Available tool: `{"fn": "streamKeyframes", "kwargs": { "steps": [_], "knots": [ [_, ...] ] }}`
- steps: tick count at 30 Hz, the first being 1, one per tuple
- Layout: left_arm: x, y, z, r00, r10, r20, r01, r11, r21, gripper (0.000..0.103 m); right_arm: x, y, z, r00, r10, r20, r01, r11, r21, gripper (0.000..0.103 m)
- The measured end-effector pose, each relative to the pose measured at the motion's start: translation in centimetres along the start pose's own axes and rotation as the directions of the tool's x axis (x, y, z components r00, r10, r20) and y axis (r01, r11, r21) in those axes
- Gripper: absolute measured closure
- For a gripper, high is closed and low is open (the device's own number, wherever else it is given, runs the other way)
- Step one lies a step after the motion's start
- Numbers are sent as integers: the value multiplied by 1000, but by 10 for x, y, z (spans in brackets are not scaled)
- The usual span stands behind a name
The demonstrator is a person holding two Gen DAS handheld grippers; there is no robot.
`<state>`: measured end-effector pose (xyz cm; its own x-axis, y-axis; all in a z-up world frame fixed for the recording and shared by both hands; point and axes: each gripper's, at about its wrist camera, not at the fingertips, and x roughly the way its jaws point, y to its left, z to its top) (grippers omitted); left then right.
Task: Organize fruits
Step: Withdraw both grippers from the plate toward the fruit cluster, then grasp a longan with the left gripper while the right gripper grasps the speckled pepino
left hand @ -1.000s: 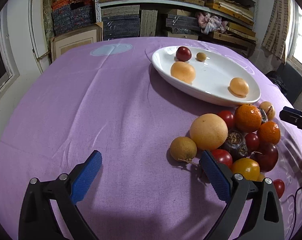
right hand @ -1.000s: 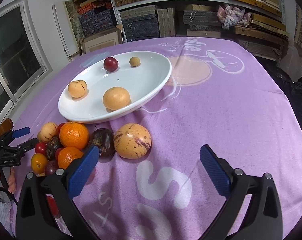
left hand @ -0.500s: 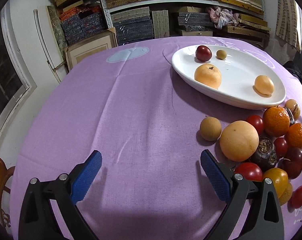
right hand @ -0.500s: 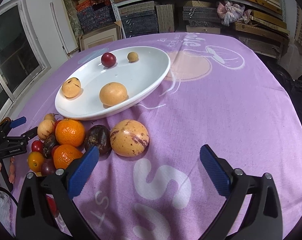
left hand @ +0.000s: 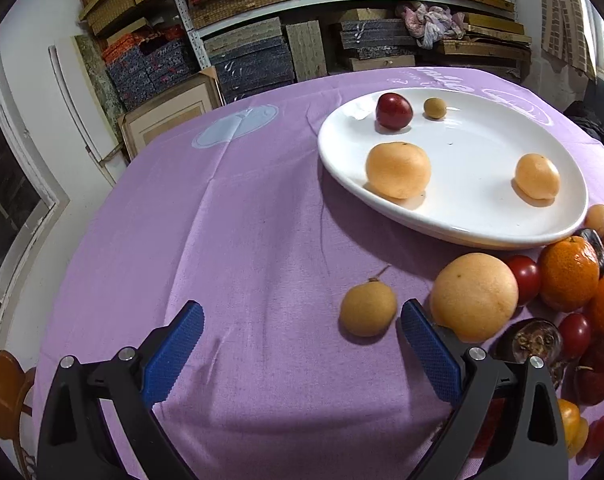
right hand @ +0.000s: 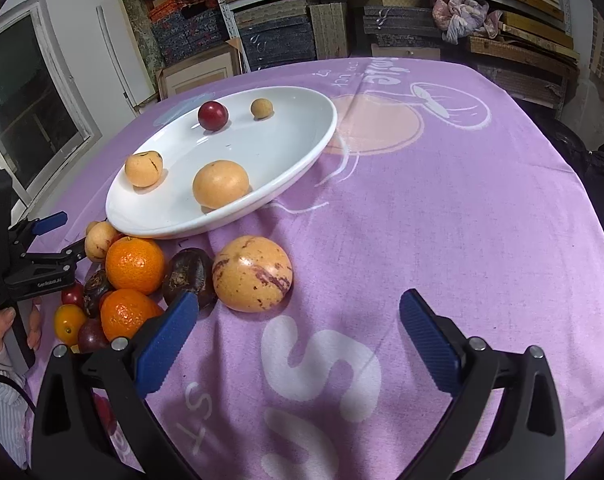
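Observation:
A white oval plate [left hand: 482, 148] [right hand: 286, 136] on the purple cloth holds two pale orange fruits, a red plum [left hand: 394, 111] and a small brown fruit. A pile of loose fruit lies beside it: a small brown round fruit [left hand: 367, 309], a large pale melon-like fruit [left hand: 473, 296] [right hand: 252, 273], tangerines [right hand: 134, 265], tomatoes and dark passion fruits. My left gripper [left hand: 302, 340] is open and empty, its right finger between the small brown fruit and the large pale fruit. My right gripper [right hand: 298, 334] is open and empty, just in front of the large pale fruit.
The left gripper and the hand holding it also show at the left edge of the right wrist view [right hand: 26, 264]. Shelves [left hand: 342, 20] with stacked boxes stand behind the table. A window [right hand: 22, 112] is at the left. The purple cloth [right hand: 442, 200] spreads to the right.
My left gripper has swung left and then edged back toward the pile, bringing the small brown fruit near its right finger. My right gripper has crept a little closer to the large pale fruit.

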<state>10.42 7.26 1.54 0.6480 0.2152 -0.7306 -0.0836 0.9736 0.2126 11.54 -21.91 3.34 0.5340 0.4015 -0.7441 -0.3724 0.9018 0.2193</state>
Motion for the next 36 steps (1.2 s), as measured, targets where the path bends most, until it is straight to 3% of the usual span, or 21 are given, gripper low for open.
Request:
{"fn": "streamKeyframes", "kwargs": {
  "steps": [3,6,9,11,14,16,19,23,26,32,36],
  "knots": [
    [1,13,0,997,-78,4,78,995,-59,3,0,5,-1,1000,13,0,-13,1000,-23,4],
    [-5,14,0,988,-153,37,155,986,-55,4,0,7,-1,1000,11,4,-11,999,-34,4],
    [-9,6,1,981,-185,58,186,982,-16,20,-2,6,-1,1000,12,11,-11,1000,-29,4],
    [-11,-1,2,977,-203,66,203,979,9,39,-2,5,0,1000,16,13,-16,1000,-26,4],
    [-11,-10,1,975,-214,65,212,976,42,57,-2,6,-1,1000,18,8,-17,999,-29,4],
    [-11,-14,0,976,-208,59,204,977,62,63,-2,7,-1,1000,23,5,-23,999,-33,4],
    [-4,-16,0,978,-207,30,204,976,70,69,-3,10,-2,1000,21,7,-21,999,-45,4],
    [8,-8,2,968,-249,-18,249,968,30,68,-4,11,-2,1000,14,10,-14,999,-49,4],
    [9,-7,1,966,-256,-17,257,966,25,68,-4,12,-3,1000,14,8,-13,998,-53,4],
    [-4,-19,-9,981,-193,-2,192,976,104,74,-5,15,-4,1000,10,9,-9,997,-78,4],
    [-7,-12,-13,976,-218,-3,218,973,81,73,-4,16,-3,1000,12,5,-12,996,-85,4]
  ]
}}
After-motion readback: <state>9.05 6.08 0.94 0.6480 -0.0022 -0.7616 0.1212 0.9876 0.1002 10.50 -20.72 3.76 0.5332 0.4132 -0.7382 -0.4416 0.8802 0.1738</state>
